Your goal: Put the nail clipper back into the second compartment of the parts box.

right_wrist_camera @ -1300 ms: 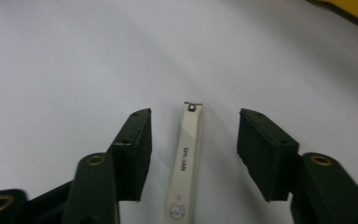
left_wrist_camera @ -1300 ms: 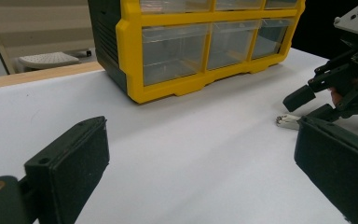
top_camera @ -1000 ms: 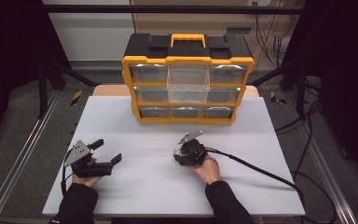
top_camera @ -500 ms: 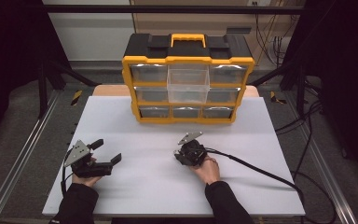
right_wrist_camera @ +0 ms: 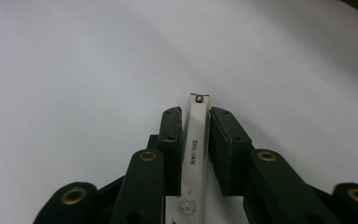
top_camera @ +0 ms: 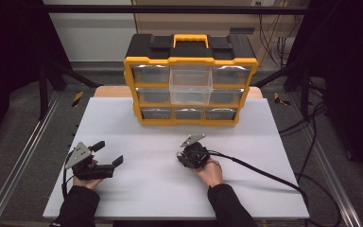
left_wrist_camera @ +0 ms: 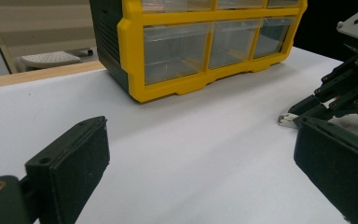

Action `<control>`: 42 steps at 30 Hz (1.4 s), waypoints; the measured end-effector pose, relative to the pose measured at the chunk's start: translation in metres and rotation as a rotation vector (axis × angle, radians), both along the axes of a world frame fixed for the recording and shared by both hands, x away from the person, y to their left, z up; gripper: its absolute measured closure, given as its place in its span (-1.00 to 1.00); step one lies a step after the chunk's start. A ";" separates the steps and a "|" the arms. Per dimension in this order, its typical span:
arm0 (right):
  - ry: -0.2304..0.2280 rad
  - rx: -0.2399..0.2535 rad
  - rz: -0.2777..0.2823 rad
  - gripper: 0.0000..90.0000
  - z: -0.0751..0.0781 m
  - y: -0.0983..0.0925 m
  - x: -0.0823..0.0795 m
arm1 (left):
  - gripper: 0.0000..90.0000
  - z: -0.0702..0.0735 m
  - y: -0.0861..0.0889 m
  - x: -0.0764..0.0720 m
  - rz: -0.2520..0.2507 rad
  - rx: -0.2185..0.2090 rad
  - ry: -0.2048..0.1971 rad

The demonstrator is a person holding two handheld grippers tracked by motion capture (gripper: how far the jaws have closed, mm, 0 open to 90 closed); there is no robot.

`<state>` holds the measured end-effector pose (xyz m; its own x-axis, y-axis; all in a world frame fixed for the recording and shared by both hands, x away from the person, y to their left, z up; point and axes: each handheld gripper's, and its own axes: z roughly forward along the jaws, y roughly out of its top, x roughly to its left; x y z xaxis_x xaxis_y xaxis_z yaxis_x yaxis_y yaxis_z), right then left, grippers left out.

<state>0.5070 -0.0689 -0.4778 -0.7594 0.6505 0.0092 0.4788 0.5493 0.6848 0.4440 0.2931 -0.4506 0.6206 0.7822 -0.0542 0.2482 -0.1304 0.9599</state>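
The white table lies mostly bare across the lower half of the high view, with free space between the two grippers and toward its near edge. The left gripper, lower left, has its jaws wide apart over bare surface. The right gripper, just right of centre, is clamped on a cream nail clipper, whose tip pokes past the jaws; its rear end is cut off by the frame. The yellow drawer cabinet stands at upper centre, one middle drawer pulled out; what the drawers hold is too dim to make out.
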 end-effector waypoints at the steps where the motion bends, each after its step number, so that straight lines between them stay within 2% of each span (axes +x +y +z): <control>1: 0.000 0.000 0.000 0.67 0.000 0.000 0.000 | -0.93 0.000 0.000 0.000 0.000 0.000 0.000; 26: 0.013 -0.003 -0.005 0.72 0.002 -0.001 0.002 | -0.93 0.000 0.000 0.000 0.001 0.007 -0.001; 37: 0.010 -0.008 0.010 0.72 0.009 -0.004 0.001 | -0.93 0.000 0.000 0.000 0.001 0.008 -0.001; 42: 0.012 0.004 0.013 0.72 0.012 -0.005 0.001 | -0.93 0.000 0.000 0.000 0.001 0.009 -0.001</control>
<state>0.5075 -0.0740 -0.4655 -0.7674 0.6409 0.0205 0.4798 0.5527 0.6814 0.4442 0.2928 -0.4509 0.6196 0.7835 -0.0467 0.2476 -0.1387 0.9589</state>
